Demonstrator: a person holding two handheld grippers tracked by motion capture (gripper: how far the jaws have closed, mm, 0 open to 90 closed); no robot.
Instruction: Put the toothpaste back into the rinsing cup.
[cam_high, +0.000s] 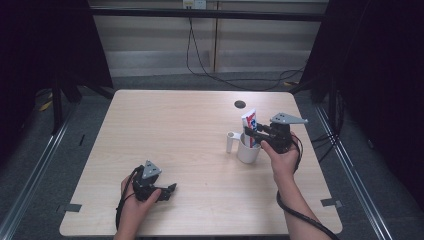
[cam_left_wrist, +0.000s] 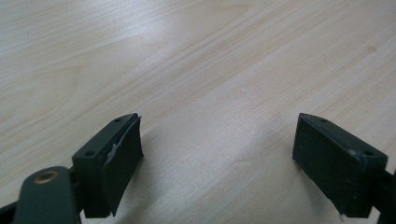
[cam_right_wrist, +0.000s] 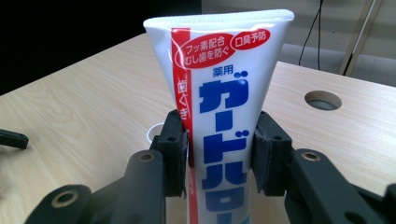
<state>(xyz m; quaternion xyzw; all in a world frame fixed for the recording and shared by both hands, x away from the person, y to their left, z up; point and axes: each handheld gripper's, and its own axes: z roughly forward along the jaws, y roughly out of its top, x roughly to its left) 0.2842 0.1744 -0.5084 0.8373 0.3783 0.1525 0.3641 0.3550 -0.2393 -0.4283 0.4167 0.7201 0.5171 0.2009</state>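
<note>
A white toothpaste tube (cam_right_wrist: 224, 93) with red and blue Japanese print stands upright, crimped end up. My right gripper (cam_right_wrist: 219, 151) is shut on its middle, one jaw on each side. In the high view the tube (cam_high: 249, 125) stands in a white mug (cam_high: 248, 151) at the table's right, with the right gripper (cam_high: 254, 134) reaching in from the right. A small white cylinder (cam_high: 231, 141) stands just left of the mug. My left gripper (cam_high: 172, 189) rests low near the front left of the table, open; its jaws (cam_left_wrist: 217, 158) stand wide apart over bare wood.
The light wooden table (cam_high: 175, 130) has a round cable hole (cam_high: 240, 104) near its far edge, also seen behind the tube as a hole (cam_right_wrist: 322, 100). Black cables trail on the floor beyond the table. Dark frames stand at both sides.
</note>
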